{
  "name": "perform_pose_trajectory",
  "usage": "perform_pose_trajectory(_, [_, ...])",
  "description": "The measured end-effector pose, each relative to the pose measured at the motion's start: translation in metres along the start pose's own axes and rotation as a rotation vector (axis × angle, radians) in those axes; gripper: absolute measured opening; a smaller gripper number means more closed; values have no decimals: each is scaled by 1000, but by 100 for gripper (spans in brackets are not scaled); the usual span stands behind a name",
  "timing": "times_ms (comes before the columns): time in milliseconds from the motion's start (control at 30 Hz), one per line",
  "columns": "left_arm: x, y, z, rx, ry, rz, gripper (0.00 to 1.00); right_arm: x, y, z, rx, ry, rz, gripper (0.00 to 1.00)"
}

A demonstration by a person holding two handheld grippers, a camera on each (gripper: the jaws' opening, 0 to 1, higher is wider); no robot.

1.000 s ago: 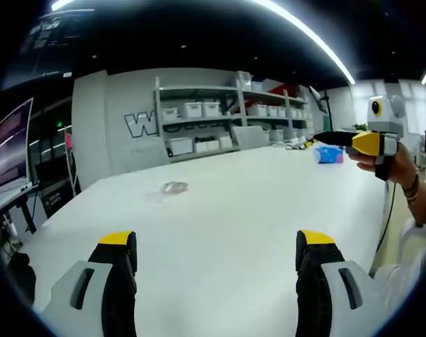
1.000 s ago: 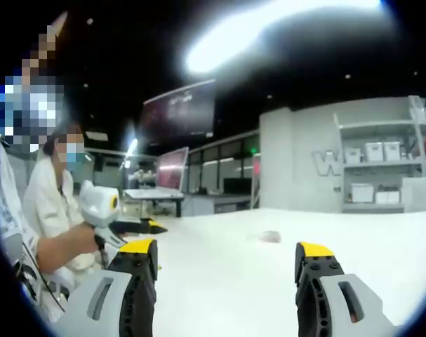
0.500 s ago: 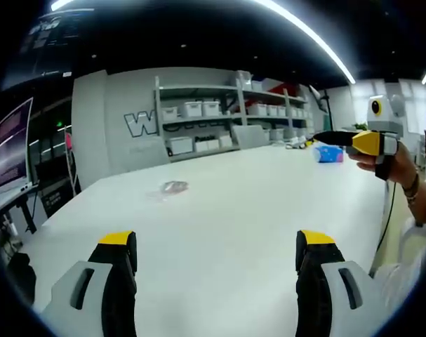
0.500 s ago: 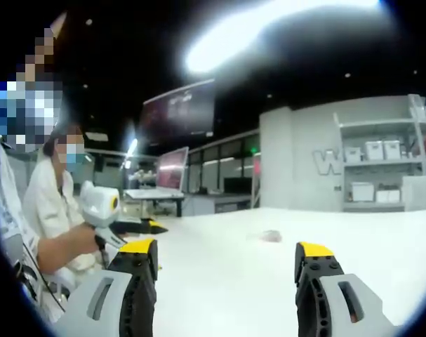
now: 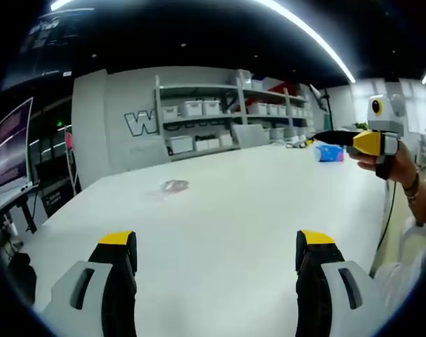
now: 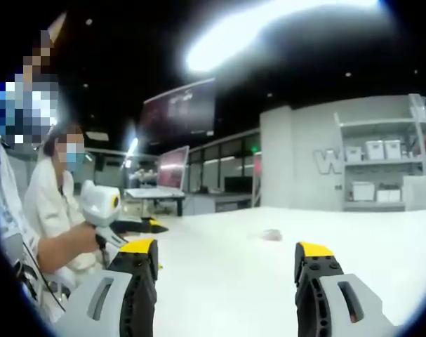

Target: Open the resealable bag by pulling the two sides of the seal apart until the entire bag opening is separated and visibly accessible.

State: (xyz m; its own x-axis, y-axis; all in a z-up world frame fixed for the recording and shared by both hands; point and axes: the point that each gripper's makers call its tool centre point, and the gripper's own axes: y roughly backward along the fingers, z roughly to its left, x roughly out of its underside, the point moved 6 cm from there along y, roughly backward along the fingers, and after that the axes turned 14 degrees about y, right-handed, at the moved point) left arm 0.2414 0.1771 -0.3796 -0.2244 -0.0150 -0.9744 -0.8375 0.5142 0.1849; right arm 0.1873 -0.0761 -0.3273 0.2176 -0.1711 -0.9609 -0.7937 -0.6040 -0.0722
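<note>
Your left gripper (image 5: pixel 216 253) and right gripper (image 6: pixel 227 261) both hover wide open over the table's (image 5: pixel 255 210) near edge, gripping nothing, with the bag (image 5: pixel 174 187) lying flat well ahead toward the far edge, shelves (image 5: pixel 220 116) beyond.

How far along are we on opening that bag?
Nothing looks done yet. The small clear resealable bag lies flat on the white table, far from both grippers and untouched. In hand: nothing; the left gripper and right gripper hang with jaws open and empty. Left: reach the bag, grip both sides of the seal, pull them apart along the whole opening.
</note>
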Motion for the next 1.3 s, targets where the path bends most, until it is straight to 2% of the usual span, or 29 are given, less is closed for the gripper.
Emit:
perform_pose_trajectory(1033, [2,1,2,-12,5,12,92,7,-4,2,-21,-2,23,78])
perform_pose_trajectory(1200, [-2,2,7,-23,13,2,92,7,-5,-5,-6,4,30,77])
perform_pose_trajectory(1300, [-5,0,8,-25,21,-8,92,9,-8,-12,-2,35,65,77])
